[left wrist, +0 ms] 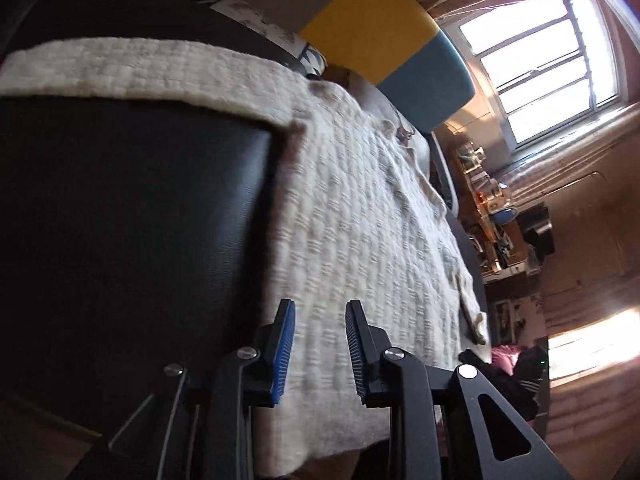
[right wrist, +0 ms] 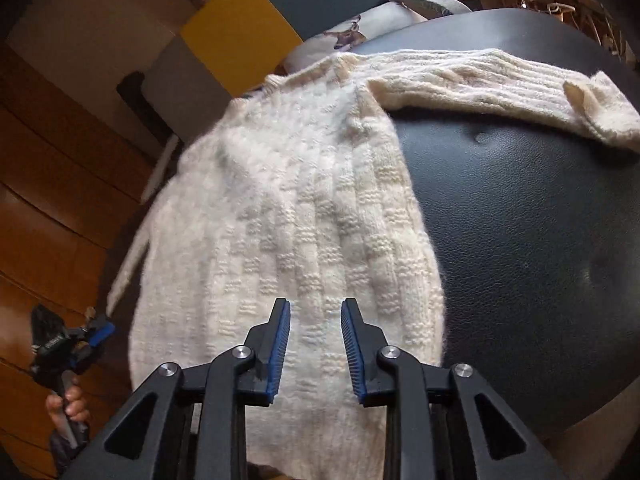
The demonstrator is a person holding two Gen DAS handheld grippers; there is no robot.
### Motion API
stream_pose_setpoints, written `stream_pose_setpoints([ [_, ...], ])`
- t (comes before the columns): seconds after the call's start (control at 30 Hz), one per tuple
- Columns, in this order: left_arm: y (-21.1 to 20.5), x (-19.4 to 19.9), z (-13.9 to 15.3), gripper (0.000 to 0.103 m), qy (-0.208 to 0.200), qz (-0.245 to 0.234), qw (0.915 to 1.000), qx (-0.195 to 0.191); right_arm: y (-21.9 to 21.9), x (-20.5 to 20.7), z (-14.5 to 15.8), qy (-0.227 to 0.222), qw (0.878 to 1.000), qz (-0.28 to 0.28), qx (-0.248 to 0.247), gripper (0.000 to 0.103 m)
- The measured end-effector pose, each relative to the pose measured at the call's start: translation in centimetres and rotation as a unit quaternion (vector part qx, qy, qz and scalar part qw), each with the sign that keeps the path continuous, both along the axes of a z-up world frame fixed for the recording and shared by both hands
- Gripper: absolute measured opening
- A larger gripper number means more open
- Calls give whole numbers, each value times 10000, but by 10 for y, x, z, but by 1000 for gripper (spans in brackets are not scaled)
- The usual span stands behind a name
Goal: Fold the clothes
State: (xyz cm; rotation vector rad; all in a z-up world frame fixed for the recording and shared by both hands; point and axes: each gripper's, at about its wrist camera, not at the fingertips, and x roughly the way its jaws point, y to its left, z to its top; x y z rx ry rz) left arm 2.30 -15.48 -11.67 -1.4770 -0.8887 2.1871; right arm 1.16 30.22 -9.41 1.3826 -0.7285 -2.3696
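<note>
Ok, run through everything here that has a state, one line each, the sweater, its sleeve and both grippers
Cream knit sweater: spread flat on the black leather seat, not yet folded.
Sweater sleeve: stretched out sideways across the seat, cuff end slightly bunched.
Left gripper: jaws open, over the sweater body, holding nothing.
Right gripper: jaws open, over the sweater's lower part, holding nothing.

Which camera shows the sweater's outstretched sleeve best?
The right wrist view: the sleeve lies fully visible across the black seat, cuff included. The left wrist view shows it only as a blurred band, its end cut off.
</note>
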Motion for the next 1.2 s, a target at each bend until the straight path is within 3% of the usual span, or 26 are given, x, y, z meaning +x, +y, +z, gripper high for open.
stream_pose_setpoints([
  [0.1, -8, 9, -5, 27, -101, 22, 9999, -72, 7, 4, -4, -8, 9993, -98, -367, 27],
  [0.3, -25, 27, -15, 27, -302, 66, 9993, -217, -4, 2, -9, -261, 9988, -305, -294, 27],
  [0.37, -23, 31, -14, 27, -201, 137, 9992, -317, -4, 4, -7, -258, 9990, -276, -234, 27],
  [0.4, -21, 31, -12, 9, -109, 192, 9990, -378, -6, 3, -6, -259, 9993, -235, -135, 27],
  [0.53, -20, 23, 17, 6, 302, 497, 9970, -514, -15, -3, -4, -301, 9987, -38, 414, 27],
  [0.6, -24, 19, 30, 6, 409, 560, 9945, -791, -18, -5, -7, -321, 9971, 93, 689, 24],
  [0.67, -25, 16, 24, 6, 210, 528, 9928, -1050, -20, -4, -9, -269, 9954, 196, 900, 21],
  [0.8, -14, 22, -5, 6, -284, 203, 9907, -1313, -16, -4, -11, -265, 9962, 162, 815, 21],
  [0.87, -19, 27, -8, 6, -359, 359, 9930, -1064, -16, -4, -10, -250, 9962, 178, 820, 21],
  [0.97, -36, 28, -3, 7, -287, 604, 9976, 152, -13, -6, -8, -282, 9971, 173, 691, 24],
  [1.07, -32, 23, 3, 10, -259, 534, 9981, 144, -6, -3, -3, -293, 9993, 135, 209, 28],
  [1.13, -24, 18, 0, 15, -388, 419, 9979, -303, 5, 6, 0, -260, 9996, 59, -52, 28],
  [1.2, -19, 16, -8, 21, -540, 331, 9978, -214, 24, 20, 0, -277, 9993, -77, -229, 28],
])
